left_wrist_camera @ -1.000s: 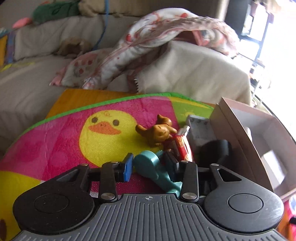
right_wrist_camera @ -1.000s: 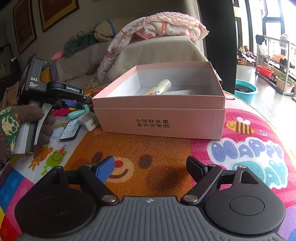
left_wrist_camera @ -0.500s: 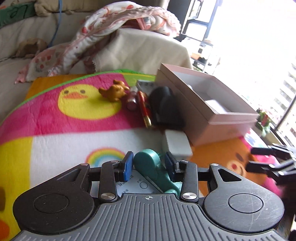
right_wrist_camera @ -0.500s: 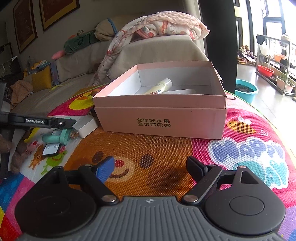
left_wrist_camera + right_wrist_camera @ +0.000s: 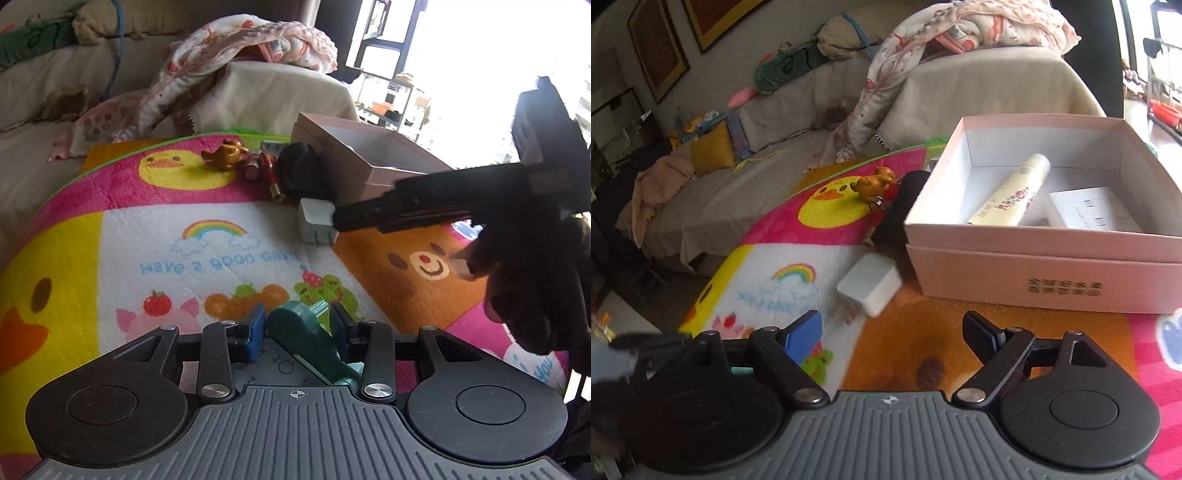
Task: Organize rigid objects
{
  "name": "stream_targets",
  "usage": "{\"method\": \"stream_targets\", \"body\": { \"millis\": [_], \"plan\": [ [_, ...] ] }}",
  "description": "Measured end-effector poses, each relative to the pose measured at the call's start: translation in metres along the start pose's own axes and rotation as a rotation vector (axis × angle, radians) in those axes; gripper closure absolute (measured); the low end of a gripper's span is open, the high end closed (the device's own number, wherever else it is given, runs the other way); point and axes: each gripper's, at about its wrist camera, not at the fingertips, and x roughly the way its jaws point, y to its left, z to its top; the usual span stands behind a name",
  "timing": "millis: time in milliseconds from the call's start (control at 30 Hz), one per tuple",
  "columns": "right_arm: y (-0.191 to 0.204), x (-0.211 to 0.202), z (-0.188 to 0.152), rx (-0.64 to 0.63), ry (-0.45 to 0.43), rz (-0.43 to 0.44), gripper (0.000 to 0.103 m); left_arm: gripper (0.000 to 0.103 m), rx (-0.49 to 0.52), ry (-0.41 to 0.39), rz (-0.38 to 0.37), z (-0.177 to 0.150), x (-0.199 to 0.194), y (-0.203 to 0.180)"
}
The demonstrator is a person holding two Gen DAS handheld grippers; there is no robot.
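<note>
Clamping a teal toy (image 5: 306, 338) between its pads, the left gripper (image 5: 298, 332) hangs over the cartoon play mat (image 5: 147, 251). To its right, the right gripper (image 5: 892, 332) has its jaws wide apart and closing, nothing between them, just short of a white charger plug (image 5: 868, 284) lying on the mat. Further right, the pink box (image 5: 1034, 266) stands open, holding a cream tube (image 5: 1010, 192) and a white card (image 5: 1086, 208). Behind the plug, beside the box's left wall, a black object (image 5: 303, 170), red tubes (image 5: 264, 168) and a brown figurine (image 5: 873, 184) crowd together.
</note>
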Motion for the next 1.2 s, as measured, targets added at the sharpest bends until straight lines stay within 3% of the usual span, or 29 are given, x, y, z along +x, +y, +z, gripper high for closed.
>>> {"method": "stream_targets", "body": {
  "millis": [67,167,233,267,300,400,500,767,833,967,1133,1200],
  "plan": [
    [0.014,0.018,0.006,0.005,0.030,-0.033,0.029,0.061,0.005,-0.025,0.029,0.000,-0.008,0.000],
    [0.032,0.039,0.008,-0.037,0.026,-0.111,0.032,0.061,-0.067,-0.095,0.063,0.000,-0.027,0.009],
    [0.041,0.045,0.004,-0.102,-0.005,-0.165,0.045,0.063,-0.148,-0.131,0.066,-0.002,-0.041,0.021],
    [0.043,0.046,0.002,-0.133,-0.008,-0.185,0.061,0.063,-0.184,-0.134,0.060,-0.004,-0.047,0.025],
    [0.043,0.044,0.001,-0.154,-0.011,-0.187,0.065,0.063,-0.213,-0.125,0.044,-0.006,-0.051,0.029],
    [0.037,0.028,-0.005,-0.182,0.005,-0.148,0.070,0.063,-0.250,-0.057,-0.005,-0.015,-0.056,0.030],
    [0.026,0.003,-0.017,-0.206,0.004,-0.129,0.070,0.063,-0.231,0.003,0.012,-0.023,-0.051,0.020],
    [-0.028,-0.051,-0.049,-0.213,-0.041,-0.270,0.070,0.062,-0.267,0.006,-0.041,-0.021,-0.021,0.010],
    [-0.037,-0.058,-0.050,-0.188,-0.031,-0.243,0.069,0.062,-0.271,0.004,-0.056,-0.017,-0.014,0.005],
    [-0.020,-0.071,-0.056,-0.218,-0.060,-0.141,0.046,0.062,-0.229,0.005,-0.044,-0.012,-0.015,-0.002],
    [0.021,-0.066,-0.063,-0.256,0.010,0.151,0.043,0.062,-0.237,-0.053,0.050,-0.010,-0.043,0.014],
    [0.041,-0.057,-0.069,-0.311,0.032,0.200,0.038,0.062,-0.266,-0.081,0.081,-0.011,-0.054,0.025]
  ]
}}
